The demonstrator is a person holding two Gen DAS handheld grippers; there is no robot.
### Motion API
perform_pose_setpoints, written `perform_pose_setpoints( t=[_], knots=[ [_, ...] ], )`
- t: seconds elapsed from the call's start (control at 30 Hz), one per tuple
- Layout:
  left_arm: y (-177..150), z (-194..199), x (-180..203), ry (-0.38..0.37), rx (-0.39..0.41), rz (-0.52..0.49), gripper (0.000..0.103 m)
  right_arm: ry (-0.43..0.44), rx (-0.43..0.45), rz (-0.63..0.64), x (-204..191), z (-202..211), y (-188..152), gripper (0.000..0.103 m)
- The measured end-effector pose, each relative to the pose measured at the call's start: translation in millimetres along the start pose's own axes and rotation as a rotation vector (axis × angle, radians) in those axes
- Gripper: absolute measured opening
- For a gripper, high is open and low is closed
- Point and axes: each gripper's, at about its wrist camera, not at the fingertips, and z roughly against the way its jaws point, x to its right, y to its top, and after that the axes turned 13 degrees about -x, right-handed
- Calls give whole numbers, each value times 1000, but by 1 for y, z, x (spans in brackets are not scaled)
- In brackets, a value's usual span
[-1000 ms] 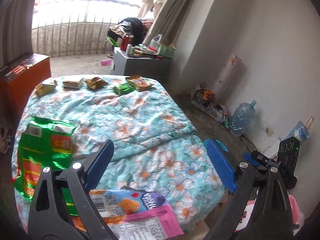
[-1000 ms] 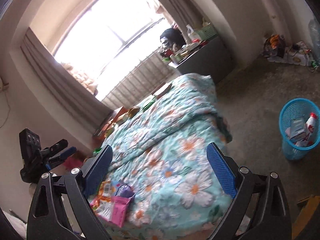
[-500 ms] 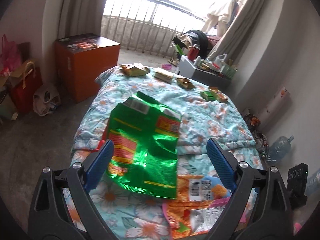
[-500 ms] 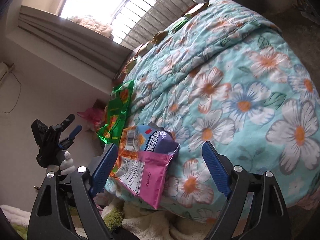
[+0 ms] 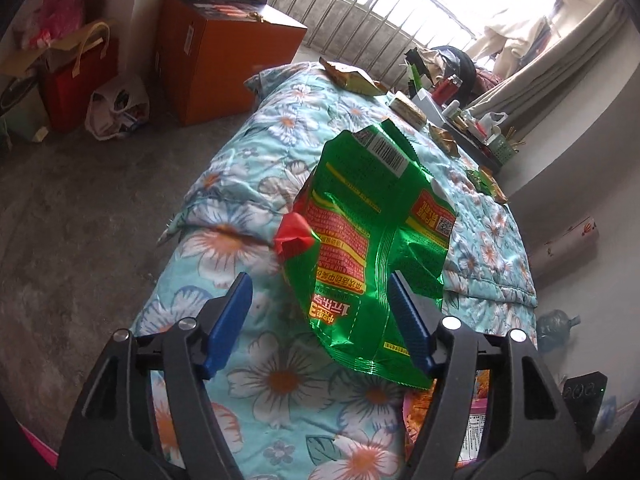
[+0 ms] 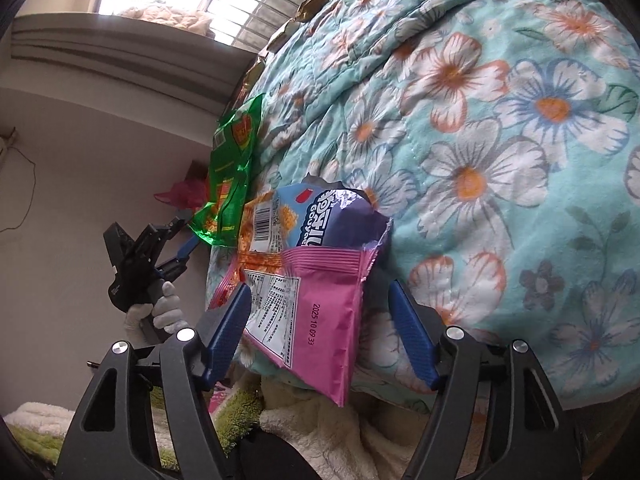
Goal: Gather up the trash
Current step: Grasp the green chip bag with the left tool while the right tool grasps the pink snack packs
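Both claws gape wide over the floral quilt [image 5: 256, 184], the left gripper [image 5: 320, 316] framing a green snack bag [image 5: 372, 240] and the right gripper [image 6: 320, 320] a pink snack bag [image 6: 316, 312] at the bed's edge.

Green wrapper [image 5: 372, 240], pink bag [image 6: 308, 300], teal floral quilt [image 6: 500, 140], blue claw pads [image 5: 230, 316].

floral bed quilt [image 5: 256, 376], green wrapper [image 5: 372, 240], pink wrapper [image 6: 316, 312]
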Motion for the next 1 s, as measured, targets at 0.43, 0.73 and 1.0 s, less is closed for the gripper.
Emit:
perform_pose_setpoints(
  t=[0.43, 0.73, 1.0],
  knots=[
    [-1, -32, 7, 0, -38, 12, 38, -33, -33, 19, -10, -12, 6, 60],
    [-8, -32, 34, 178, 23, -106, 24, -82, -12, 37, -17, -13, 4, 59],
    [-14, -19, 53, 253, 98, -206, 9, -83, 4, -5, -11, -10, 2, 39]
  ],
)
